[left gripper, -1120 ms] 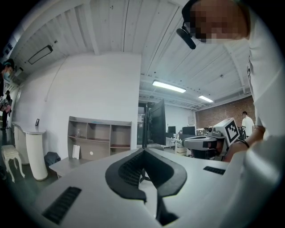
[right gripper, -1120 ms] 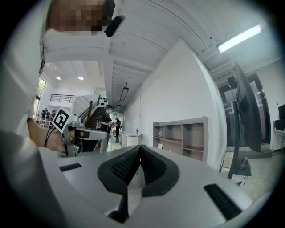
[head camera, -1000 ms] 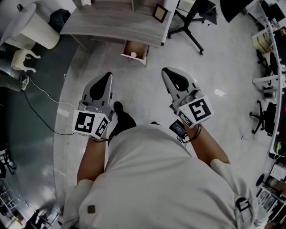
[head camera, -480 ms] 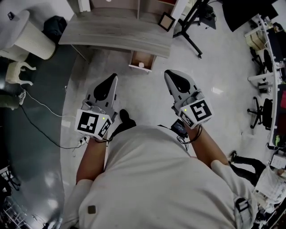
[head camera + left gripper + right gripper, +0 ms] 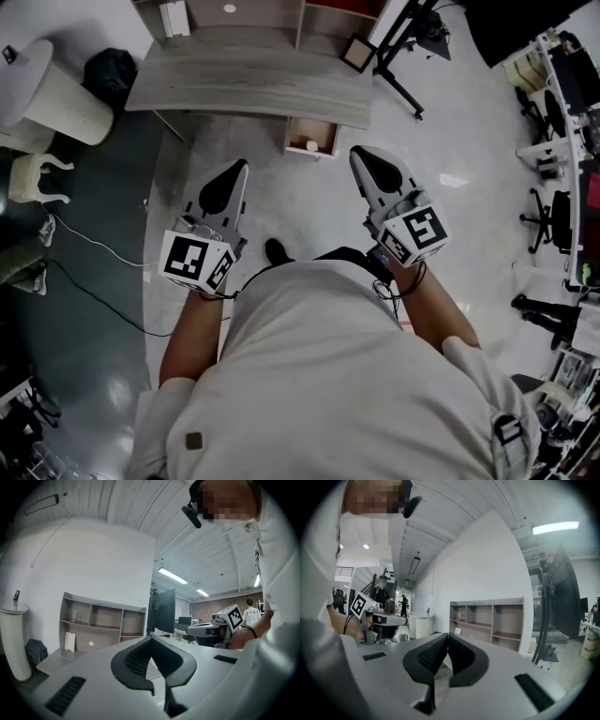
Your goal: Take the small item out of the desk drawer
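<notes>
Two things are sitting well apart at this moment, the person's grippers and the drawer, and most of the risk is lying in how that gap gets closed. Biggest first: the grey desk [image 5: 253, 84] is overhanging the open drawer [image 5: 312, 137], so a gripper coming in too high is likely to be knocking the desk's front edge. A bump there is threatening the picture frame [image 5: 357, 53] standing near the desk's right end. The drawer itself is hanging pulled out below the desktop. It is looking narrow, so a gripper entering off-centre is probably going to be striking a side wall and nudging the drawer back in. The left gripper [image 5: 241, 168] and the right gripper [image 5: 360, 153] are both pointing toward the desk with their jaws pressed together at the tips and nothing between them. Either one is needing to spread its jaws before reaching in, since arriving closed it is only going to be shoving the target about. Smallest of all, the small item [image 5: 312, 145], a pale thing too little to make out in shape, is lying inside the drawer, seemingly toward its pulled-out end. Being so slight, it is liable to be sliding into a corner or slipping from a pinch landing off its middle.
</notes>
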A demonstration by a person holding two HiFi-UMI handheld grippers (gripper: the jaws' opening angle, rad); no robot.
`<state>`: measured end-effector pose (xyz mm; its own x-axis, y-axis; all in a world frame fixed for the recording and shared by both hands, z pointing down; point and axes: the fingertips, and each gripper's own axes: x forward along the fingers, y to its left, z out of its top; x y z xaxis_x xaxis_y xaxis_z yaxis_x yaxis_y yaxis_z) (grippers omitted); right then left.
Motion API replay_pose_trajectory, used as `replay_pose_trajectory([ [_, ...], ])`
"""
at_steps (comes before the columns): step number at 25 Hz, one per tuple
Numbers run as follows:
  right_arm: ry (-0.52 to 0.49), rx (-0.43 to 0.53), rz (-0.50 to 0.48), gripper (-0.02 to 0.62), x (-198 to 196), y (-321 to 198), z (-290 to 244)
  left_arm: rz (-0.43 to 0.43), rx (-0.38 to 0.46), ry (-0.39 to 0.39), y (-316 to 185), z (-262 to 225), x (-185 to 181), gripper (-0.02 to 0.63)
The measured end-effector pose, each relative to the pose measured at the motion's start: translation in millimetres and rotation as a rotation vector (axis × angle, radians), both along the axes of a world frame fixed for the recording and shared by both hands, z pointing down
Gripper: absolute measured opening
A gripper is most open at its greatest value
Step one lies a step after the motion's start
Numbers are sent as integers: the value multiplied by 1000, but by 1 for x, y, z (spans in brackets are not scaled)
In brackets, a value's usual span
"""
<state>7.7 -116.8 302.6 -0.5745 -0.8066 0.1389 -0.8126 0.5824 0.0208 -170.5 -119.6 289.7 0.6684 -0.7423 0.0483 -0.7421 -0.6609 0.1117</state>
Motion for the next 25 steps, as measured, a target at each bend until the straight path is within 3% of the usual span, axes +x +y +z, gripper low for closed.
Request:
replay_pose_trajectory([
  [14, 2, -82, 40, 20, -12, -32, 40, 60, -53, -48, -33, 33, -9, 14],
  [25, 25, -204, 50, 23, 3, -92, 91, 25, -121, -99, -80, 57, 4, 15],
])
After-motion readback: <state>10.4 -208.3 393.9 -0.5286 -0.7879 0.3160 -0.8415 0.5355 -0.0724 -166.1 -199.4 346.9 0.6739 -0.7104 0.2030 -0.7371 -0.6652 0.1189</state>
